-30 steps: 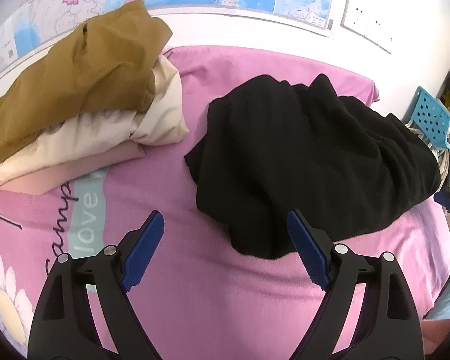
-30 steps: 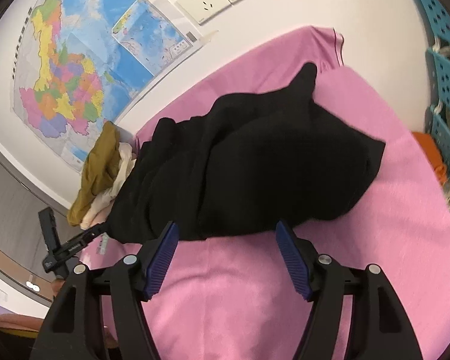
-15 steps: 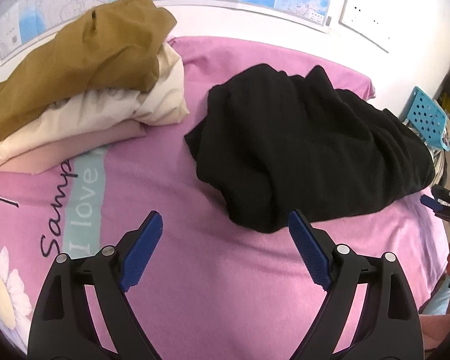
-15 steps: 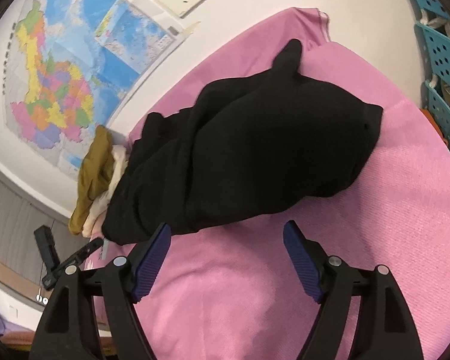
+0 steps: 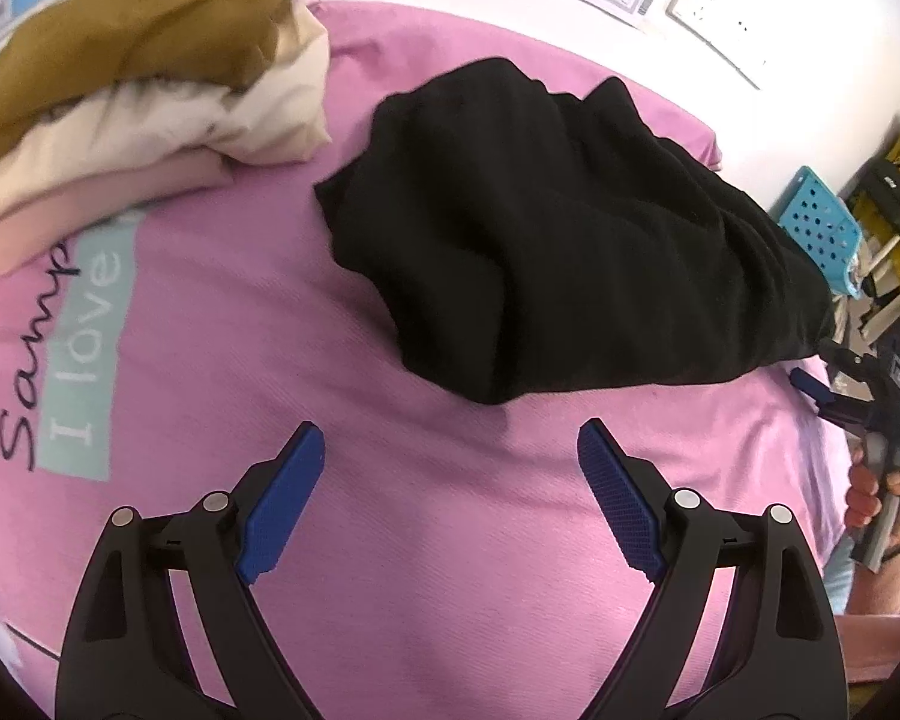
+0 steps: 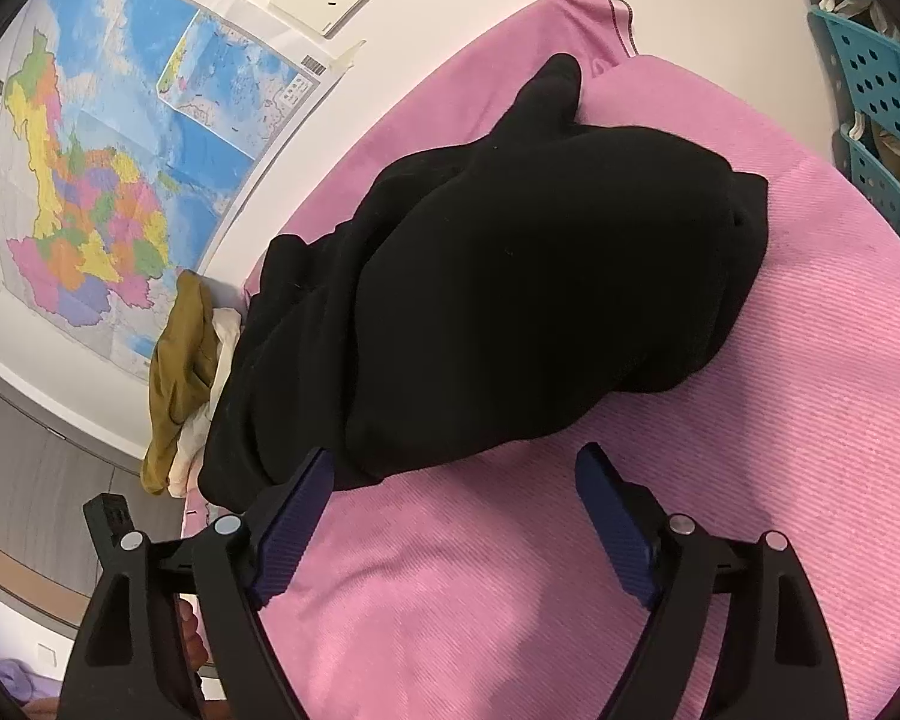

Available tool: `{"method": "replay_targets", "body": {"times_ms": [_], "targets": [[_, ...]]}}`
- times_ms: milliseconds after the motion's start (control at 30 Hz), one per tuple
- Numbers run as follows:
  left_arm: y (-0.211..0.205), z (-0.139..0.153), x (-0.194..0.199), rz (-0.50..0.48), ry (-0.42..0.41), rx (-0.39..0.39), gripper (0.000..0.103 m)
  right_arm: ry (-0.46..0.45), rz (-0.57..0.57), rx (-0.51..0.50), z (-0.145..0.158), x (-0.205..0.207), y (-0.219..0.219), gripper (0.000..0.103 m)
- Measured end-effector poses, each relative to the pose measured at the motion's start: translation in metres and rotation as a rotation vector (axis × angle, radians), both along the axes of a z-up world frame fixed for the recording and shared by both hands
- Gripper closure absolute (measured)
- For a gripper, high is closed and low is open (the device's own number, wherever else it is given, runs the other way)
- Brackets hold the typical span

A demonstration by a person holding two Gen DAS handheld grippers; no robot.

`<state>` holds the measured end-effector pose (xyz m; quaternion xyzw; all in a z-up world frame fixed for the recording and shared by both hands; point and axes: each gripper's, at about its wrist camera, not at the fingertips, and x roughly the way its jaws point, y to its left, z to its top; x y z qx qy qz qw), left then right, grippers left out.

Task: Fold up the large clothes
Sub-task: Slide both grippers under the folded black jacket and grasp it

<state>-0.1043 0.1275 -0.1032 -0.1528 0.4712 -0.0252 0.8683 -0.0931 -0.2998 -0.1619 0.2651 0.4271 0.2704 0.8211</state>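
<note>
A crumpled black garment (image 5: 570, 228) lies bunched on the pink bed cover (image 5: 342, 540); the right wrist view shows the same black garment (image 6: 510, 288) filling the middle of the bed. My left gripper (image 5: 450, 456) hovers open over bare pink cover just short of the garment's near edge, nothing between its blue pads. My right gripper (image 6: 453, 480) is opening, its jaws wide at the garment's near hem; the left pad overlaps the hem in the view, with no cloth pinched.
A pile of folded brown, cream and pale pink clothes (image 5: 138, 72) sits at the back left by the wall map (image 6: 120, 168). Blue perforated baskets (image 6: 876, 90) stand past the bed's right side. A hand (image 5: 876, 492) holds the other gripper at the right edge.
Both grippers have sunk toward the bed and the garment now sits closer in each view. The right gripper's jaws have spread wider; the left jaws look unchanged.
</note>
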Motion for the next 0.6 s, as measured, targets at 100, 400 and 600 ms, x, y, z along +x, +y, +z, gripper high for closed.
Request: {"method": "replay_targets", "body": {"times_ms": [100, 400, 600], "targets": [[-0.004, -0.004, 0.003, -0.019, 0.014, -0.045, 0.016, 0.004, -0.015, 0.024, -0.001, 0.002, -0.002, 0.02], [-0.018, -0.004, 0.017, -0.061, 0.01, -0.129, 0.012, 0.011, -0.082, 0.066, 0.001, 0.013, 0.004, 0.017], [-0.019, -0.008, 0.035, -0.103, 0.033, -0.285, 0.007, 0.016, -0.091, 0.092, 0.001, 0.025, 0.011, 0.016]]}}
